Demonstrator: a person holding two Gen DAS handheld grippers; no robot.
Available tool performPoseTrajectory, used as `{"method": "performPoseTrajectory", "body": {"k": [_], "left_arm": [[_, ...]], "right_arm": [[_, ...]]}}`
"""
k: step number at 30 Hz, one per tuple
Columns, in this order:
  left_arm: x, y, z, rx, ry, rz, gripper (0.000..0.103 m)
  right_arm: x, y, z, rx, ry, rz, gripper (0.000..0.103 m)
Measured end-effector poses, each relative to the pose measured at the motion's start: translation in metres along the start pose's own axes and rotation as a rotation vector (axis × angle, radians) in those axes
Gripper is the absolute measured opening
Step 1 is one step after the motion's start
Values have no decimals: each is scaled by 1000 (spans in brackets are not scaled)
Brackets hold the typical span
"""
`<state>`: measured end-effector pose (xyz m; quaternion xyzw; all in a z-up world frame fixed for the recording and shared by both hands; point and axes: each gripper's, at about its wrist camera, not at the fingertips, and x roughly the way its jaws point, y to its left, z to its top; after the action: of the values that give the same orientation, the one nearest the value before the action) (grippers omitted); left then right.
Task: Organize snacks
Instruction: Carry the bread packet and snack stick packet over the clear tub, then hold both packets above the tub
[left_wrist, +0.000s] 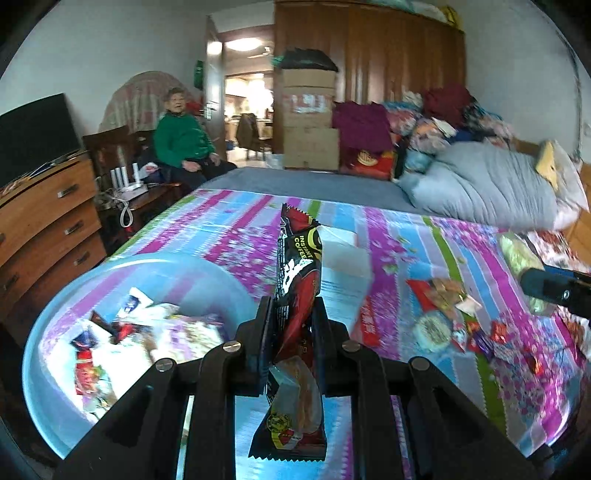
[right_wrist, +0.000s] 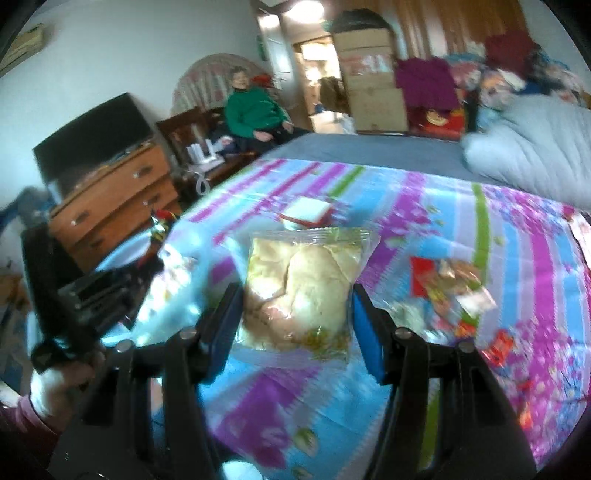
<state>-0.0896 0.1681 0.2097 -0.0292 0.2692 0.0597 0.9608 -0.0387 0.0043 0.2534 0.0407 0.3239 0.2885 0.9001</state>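
Observation:
My left gripper (left_wrist: 291, 317) is shut on a red and black instant coffee packet (left_wrist: 297, 280), held upright just right of a clear blue bowl (left_wrist: 229, 288) with several snacks inside. My right gripper (right_wrist: 295, 299) is shut on a clear bag of pale bread (right_wrist: 301, 288), held above the flowered cloth. A pile of loose small snacks (left_wrist: 447, 317) lies on the cloth to the right and also shows in the right wrist view (right_wrist: 454, 295). The left gripper shows at the left of the right wrist view (right_wrist: 147, 254).
A white box (left_wrist: 343, 254) sits mid-cloth, red-edged in the right wrist view (right_wrist: 306, 214). A grey quilt (left_wrist: 491, 188) lies at the far right. A wooden dresser (left_wrist: 48, 218) stands left. A person in green (left_wrist: 183, 140) sits beyond the bed.

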Motion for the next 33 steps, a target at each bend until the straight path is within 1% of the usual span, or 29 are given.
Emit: {"method": "performPoseTrajectory", "body": {"k": [6, 8, 13, 17, 20, 25, 33], "left_arm": [[-8, 48, 8, -61, -14, 58, 19], [-8, 71, 11, -94, -12, 85, 19], [3, 125, 12, -187, 35, 176, 19], [9, 172, 6, -275, 67, 242, 19], [12, 197, 0, -314, 84, 278, 19], [20, 216, -11, -341, 112, 299, 19], [26, 224, -21, -358, 132, 303, 19]], "right_arm": [[27, 53, 35, -73, -3, 102, 59], [40, 74, 46, -99, 5, 146, 59], [77, 119, 64, -147, 56, 236, 59], [108, 152, 68, -176, 109, 289, 59], [128, 170, 69, -183, 147, 318, 59], [159, 186, 65, -173, 219, 347, 59], [176, 197, 60, -164, 263, 353, 59]]}}
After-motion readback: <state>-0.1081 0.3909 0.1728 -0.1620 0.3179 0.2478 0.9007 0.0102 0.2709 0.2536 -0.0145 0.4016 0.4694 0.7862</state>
